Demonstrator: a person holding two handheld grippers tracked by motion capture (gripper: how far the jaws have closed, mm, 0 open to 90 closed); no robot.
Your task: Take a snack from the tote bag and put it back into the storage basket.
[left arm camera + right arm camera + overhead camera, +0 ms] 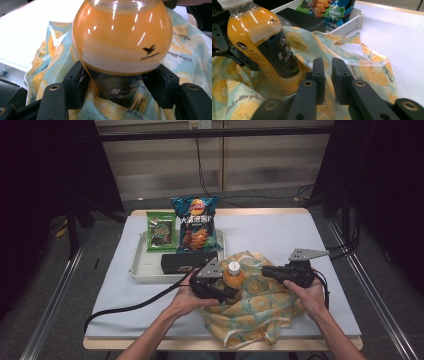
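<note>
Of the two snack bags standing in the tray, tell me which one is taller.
The blue chip bag, printed with chips, stands taller. The green snack bag at its left in the high view is shorter and narrower. Both stand in the white tray.

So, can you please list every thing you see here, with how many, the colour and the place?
juice bottle: 1, orange, white cap, standing in the bag
cloth bag: 1, pale blue with yellow fruit print, table front
tray: 1, white, table left
chip bag: 1, blue, on tray
snack packet: 1, green, on tray
box: 1, black, on tray
table: 1, white top
left tongs: black, shut on the juice bottle
right tongs: black, slightly apart, over the cloth bag
</note>
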